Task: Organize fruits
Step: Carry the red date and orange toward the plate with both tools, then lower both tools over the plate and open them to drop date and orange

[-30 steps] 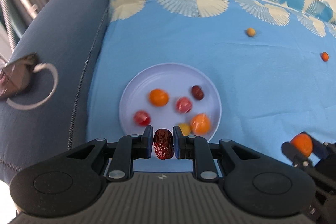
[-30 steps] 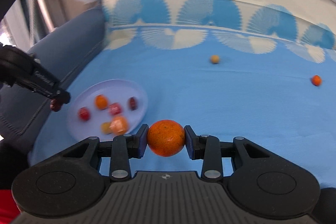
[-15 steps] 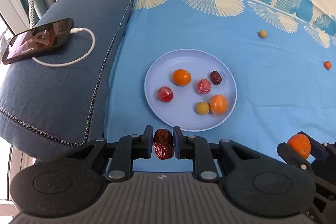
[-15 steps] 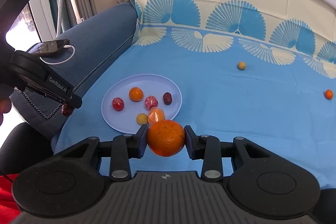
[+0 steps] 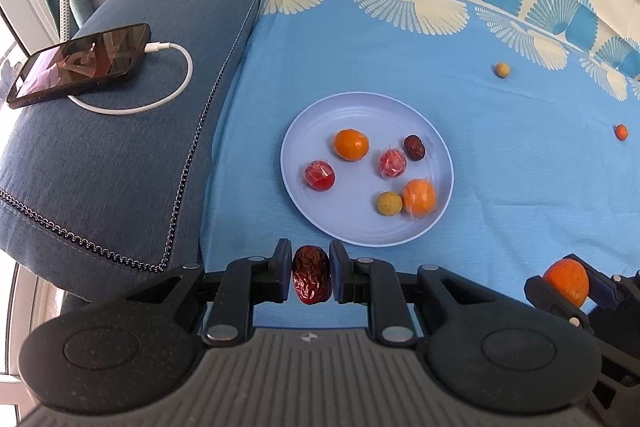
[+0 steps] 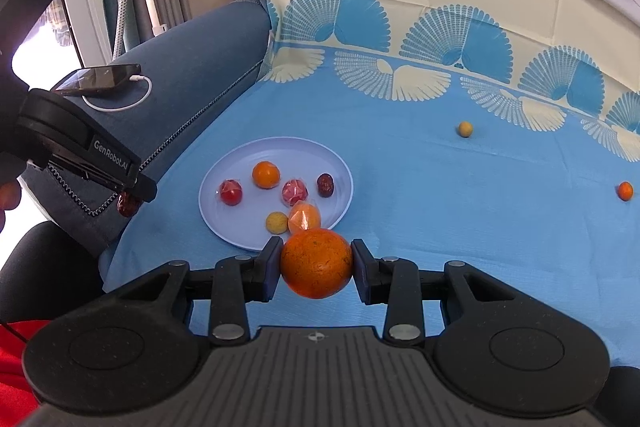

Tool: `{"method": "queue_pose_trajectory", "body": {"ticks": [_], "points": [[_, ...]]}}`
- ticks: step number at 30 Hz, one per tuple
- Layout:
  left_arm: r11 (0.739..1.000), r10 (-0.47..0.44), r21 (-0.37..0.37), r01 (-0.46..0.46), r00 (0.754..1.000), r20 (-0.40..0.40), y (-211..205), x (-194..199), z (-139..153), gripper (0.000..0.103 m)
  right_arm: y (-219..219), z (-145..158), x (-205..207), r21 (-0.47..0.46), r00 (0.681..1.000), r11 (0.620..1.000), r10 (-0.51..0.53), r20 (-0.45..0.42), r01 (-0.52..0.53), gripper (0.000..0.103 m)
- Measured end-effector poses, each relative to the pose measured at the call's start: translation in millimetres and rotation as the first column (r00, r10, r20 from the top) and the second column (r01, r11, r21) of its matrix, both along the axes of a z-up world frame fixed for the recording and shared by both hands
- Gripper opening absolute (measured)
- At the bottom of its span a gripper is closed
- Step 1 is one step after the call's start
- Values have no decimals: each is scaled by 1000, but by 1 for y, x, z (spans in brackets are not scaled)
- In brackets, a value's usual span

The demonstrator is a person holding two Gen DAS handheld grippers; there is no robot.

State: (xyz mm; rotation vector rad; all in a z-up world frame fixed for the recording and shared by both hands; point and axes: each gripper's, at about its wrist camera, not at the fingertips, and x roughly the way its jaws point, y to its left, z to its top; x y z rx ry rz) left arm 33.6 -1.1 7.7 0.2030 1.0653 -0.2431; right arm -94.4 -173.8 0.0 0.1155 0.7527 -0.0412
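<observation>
A date [image 5: 311, 274] is clamped in the left gripper [image 5: 306, 272], tilted down just short of the plate's [image 5: 362, 109] near rim. An orange [image 6: 316, 263] is gripped by the right gripper [image 6: 315, 264] beside it. Two small fruits [image 5: 502, 70] [image 5: 621, 132] lie apart on the cloth [image 5: 520, 187].

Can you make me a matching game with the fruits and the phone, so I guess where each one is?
Things:
1. wrinkly red date
2. big orange
3. small yellow-brown fruit
4. phone

Places:
A. lying alone on the blue cloth, far from the plate
B. on the dark blue sofa arm, with a white cable plugged in
C. squeezed in the left tool
D. squeezed in the right tool

Right pairs: 1-C, 2-D, 3-A, 4-B
</observation>
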Motion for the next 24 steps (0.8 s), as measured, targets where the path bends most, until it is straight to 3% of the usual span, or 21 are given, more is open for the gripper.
{"method": "queue_pose_trajectory", "body": {"ticks": [24], "points": [[1000,9,-3,-9,1000,-26,-4,22,-7,22,-1,-13,22,12,999,1000,6,-50,-5,38]]}}
